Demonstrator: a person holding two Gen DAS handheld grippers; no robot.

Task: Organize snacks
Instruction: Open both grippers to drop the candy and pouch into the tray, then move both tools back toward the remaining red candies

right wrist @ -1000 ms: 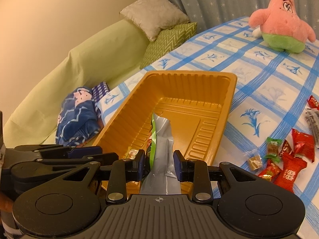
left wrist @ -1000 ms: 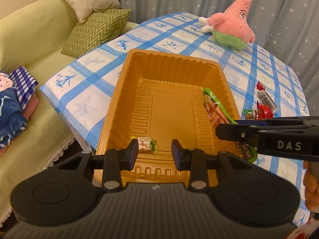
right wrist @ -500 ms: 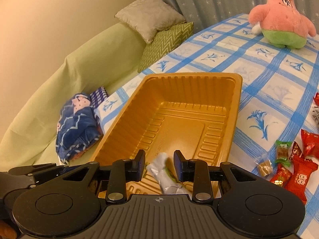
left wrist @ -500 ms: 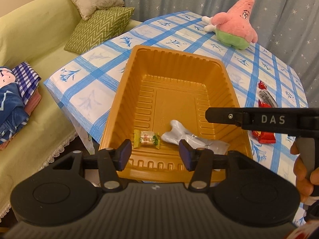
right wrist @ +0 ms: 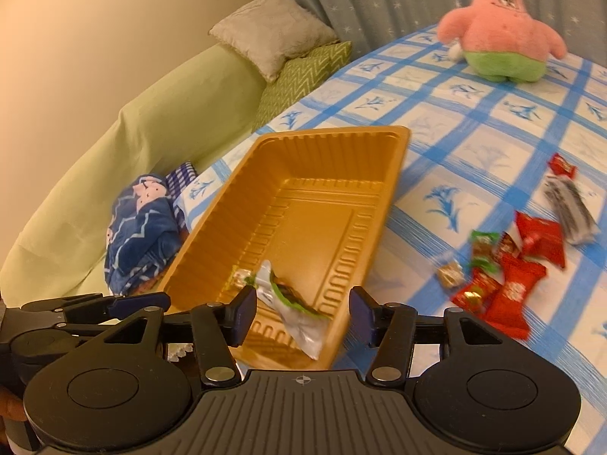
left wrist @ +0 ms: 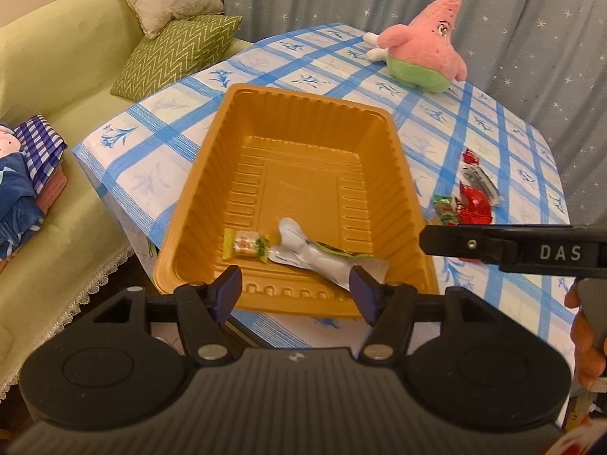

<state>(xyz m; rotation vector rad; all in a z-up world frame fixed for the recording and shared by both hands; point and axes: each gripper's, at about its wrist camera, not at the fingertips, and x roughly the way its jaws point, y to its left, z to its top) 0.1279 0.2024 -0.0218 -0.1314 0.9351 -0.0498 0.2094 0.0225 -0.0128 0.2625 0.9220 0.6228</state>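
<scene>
Now both grippers' fingers (left wrist: 227, 290) spread empty above the crumpled silver snack packet (left wrist: 315, 258).

Lit warm and yellowish, evenly, indoor light; source not seen. Soft shadow under the gold tray (left wrist: 212, 185) at its near end, little glare beyond a dull sheen on its ribbed floor. Strong fisheye bending, dark vignette in corners of both views. Left wrist view sharp. Right wrist view smeared by motion: red snack packets (right wrist: 508, 280) and checked worktop (right wrist: 447, 144) blurred, plush star (right wrist: 500, 34) soft.
</scene>
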